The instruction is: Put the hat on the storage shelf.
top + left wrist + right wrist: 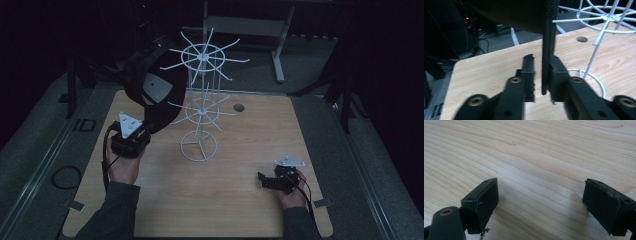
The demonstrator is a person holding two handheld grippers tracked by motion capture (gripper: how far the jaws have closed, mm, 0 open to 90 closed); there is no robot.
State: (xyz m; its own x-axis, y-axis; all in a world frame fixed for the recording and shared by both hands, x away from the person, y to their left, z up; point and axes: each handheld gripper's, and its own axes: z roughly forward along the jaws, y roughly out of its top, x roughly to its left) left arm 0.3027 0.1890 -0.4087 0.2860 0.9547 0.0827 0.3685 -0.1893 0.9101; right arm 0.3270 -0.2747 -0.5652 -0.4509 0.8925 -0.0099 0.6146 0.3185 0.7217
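We held the black cap (150, 87) at upper left, its edge between the left gripper's (541, 75) slightly parted jaws, beside the white wire rack (200, 115), presumably for hanging. The right gripper (540, 202) rested released, lower right.

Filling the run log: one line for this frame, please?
left gripper: jaws around black cap brim edge, small gap one side | right gripper: open, holding nothing, low over table | white wire rack: upright, mid-table

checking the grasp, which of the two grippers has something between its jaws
The left gripper: its jaws flank the brim of a black cap. The right gripper sits open over bare table.
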